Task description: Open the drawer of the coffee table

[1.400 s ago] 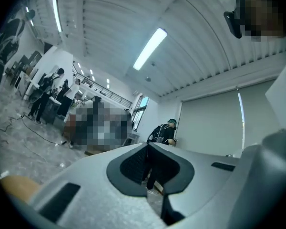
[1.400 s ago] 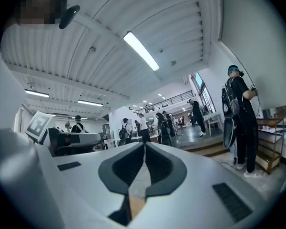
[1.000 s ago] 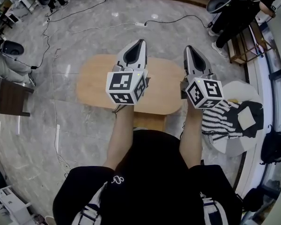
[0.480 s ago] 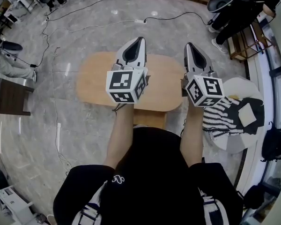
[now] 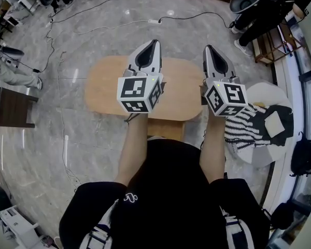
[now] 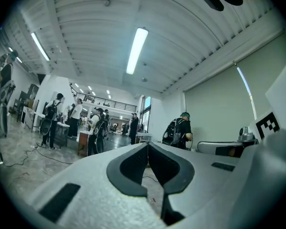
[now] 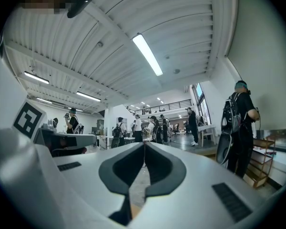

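There's the pale tan oval wooden coffee table (image 5: 106, 90), the grey veined marble floor (image 5: 93, 40), a black-and-white striped knitted cloth (image 5: 246, 131), and the person's plain black shirt (image 5: 171, 191).

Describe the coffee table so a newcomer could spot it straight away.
On the grey marble floor, look just ahead of the person. The coffee table is the only light wooden oval top; the round table to its right is white.

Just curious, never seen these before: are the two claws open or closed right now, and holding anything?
Left gripper: closed, holding nothing.
Right gripper: closed, holding nothing.
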`<state>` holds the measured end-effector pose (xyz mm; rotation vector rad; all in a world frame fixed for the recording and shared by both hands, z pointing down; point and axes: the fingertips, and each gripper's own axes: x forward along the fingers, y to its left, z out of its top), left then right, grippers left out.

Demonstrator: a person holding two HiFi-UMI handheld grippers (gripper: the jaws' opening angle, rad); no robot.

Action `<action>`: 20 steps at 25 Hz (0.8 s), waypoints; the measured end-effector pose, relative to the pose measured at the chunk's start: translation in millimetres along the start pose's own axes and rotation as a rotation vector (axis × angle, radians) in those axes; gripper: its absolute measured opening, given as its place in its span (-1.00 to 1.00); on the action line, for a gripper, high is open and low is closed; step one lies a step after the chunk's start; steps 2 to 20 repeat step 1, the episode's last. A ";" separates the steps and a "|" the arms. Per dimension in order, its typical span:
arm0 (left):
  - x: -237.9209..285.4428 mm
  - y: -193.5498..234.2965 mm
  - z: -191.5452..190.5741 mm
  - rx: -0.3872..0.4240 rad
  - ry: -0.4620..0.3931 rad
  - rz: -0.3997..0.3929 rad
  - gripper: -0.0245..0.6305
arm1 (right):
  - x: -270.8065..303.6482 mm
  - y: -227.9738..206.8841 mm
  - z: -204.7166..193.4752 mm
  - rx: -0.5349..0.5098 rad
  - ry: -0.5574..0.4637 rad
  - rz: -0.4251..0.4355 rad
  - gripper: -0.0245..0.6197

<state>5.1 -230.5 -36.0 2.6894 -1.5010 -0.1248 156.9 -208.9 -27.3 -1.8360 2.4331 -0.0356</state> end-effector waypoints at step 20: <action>0.0 -0.7 -0.1 0.000 0.001 -0.001 -0.89 | -0.5 -0.2 0.4 -0.001 -0.001 0.000 -0.89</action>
